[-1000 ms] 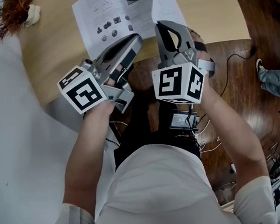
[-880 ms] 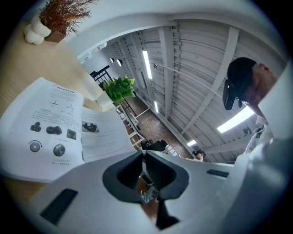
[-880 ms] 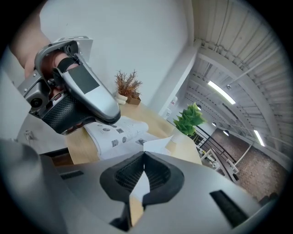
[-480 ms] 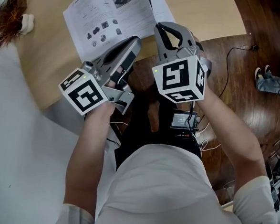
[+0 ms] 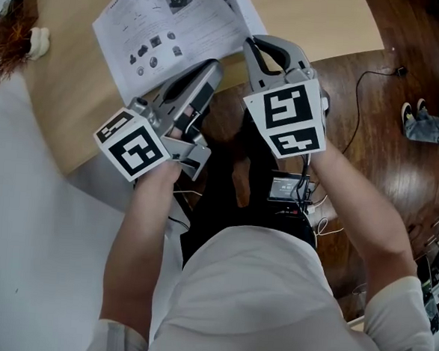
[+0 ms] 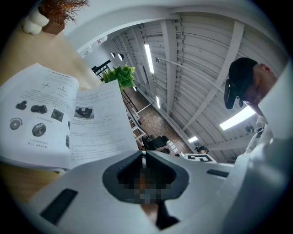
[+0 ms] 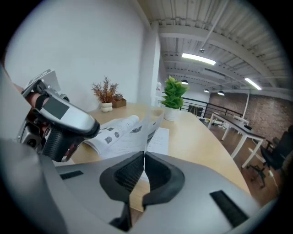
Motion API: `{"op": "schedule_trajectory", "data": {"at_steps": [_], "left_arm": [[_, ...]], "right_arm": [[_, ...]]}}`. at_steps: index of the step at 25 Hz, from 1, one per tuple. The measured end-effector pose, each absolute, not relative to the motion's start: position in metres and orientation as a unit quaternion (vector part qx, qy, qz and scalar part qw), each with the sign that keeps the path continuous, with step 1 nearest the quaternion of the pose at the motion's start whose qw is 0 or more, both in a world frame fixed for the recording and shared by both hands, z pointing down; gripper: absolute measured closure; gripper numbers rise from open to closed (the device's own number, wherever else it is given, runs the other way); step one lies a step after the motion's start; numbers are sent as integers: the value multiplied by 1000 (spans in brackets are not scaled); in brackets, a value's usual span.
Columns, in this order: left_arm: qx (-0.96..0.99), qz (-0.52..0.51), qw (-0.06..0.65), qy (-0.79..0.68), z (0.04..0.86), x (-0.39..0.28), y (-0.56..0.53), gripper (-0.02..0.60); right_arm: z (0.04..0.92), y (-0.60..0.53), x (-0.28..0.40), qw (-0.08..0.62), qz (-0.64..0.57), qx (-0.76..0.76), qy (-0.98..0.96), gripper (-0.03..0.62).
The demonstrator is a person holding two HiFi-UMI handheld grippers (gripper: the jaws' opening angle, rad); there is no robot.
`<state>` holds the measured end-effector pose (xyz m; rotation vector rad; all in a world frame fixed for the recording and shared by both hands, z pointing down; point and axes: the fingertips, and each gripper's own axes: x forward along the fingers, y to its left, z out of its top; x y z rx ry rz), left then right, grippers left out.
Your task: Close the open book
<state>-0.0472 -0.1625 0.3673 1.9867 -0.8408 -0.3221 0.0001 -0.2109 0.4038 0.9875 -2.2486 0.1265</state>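
The open book point(image 5: 158, 32) lies on the wooden table point(image 5: 320, 20), its printed pages with small pictures facing up. My right gripper point(image 5: 257, 43) sits at the book's near right corner, shut on the edge of one thin page point(image 7: 152, 123). That page rises from between its jaws point(image 7: 144, 154) and stands curved above the book point(image 7: 114, 130). My left gripper point(image 5: 212, 67) hangs beside it at the book's near edge, shut and empty point(image 6: 143, 154). In the left gripper view the spread pages point(image 6: 55, 123) lie just ahead.
A small pot of dried brown sprigs point(image 5: 8, 29) stands at the table's far left corner, and a green potted plant point(image 7: 174, 98) farther along the table. The table's curved edge runs close to the person's body. Cables and a shoe point(image 5: 408, 109) lie on the wooden floor at right.
The right gripper has rolled, so its marker cube shows a different face. Both grippers have shifted slightly. The book sits a little farther left in the head view.
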Motion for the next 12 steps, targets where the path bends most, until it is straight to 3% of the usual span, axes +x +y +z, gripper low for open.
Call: {"op": "schedule_trajectory", "data": {"at_steps": [12], "left_arm": [[802, -127, 469, -347, 369, -44, -164, 581]], "right_arm": [[417, -219, 20, 276, 189, 393, -856, 589]]}}
